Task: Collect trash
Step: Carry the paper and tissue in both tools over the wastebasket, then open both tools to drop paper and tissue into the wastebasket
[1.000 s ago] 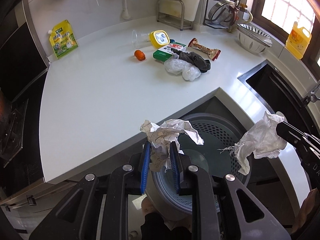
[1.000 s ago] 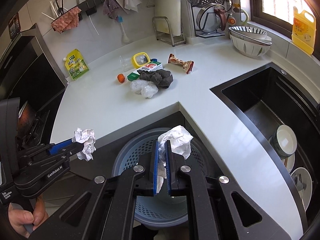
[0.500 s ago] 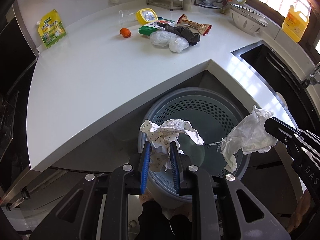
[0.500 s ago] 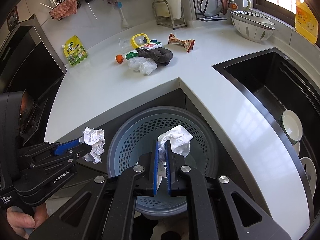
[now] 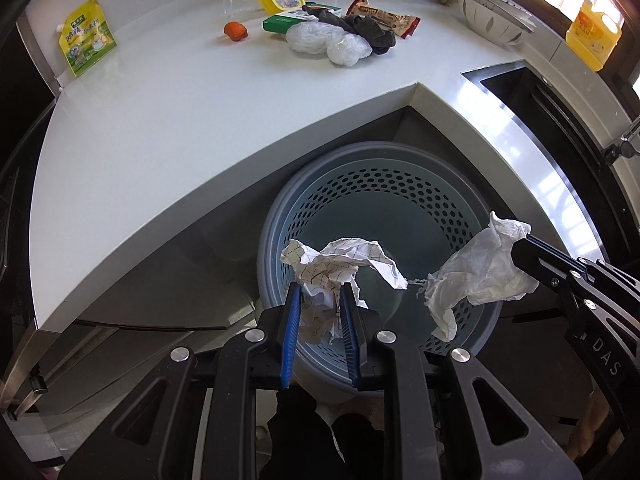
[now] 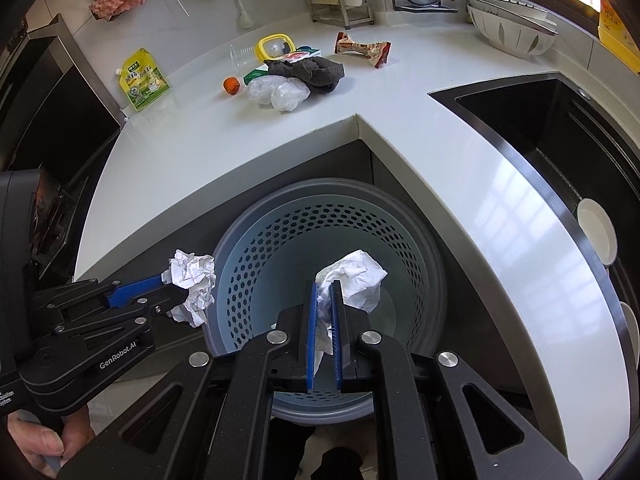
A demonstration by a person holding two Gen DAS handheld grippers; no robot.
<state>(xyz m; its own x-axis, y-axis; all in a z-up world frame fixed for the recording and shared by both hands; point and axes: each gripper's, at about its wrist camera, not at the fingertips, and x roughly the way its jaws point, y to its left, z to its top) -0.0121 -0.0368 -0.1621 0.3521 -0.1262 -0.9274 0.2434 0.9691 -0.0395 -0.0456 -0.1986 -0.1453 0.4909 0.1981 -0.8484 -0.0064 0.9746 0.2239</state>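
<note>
While we hold both over the perforated bin, left claw clamps gridded crumpled paper, right claw clamps white tissue; more trash on worktop.

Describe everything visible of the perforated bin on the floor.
The bin is a round, grey-blue plastic basket with a smooth broad rim and walls pierced by rows of small holes. It stands upright on the floor, tucked into the inner corner under the white countertop. Its smooth bottom looks bare. The crumpled grid paper and the white tissue hang above its opening, each held in a gripper; neither visibly touches it.
</note>
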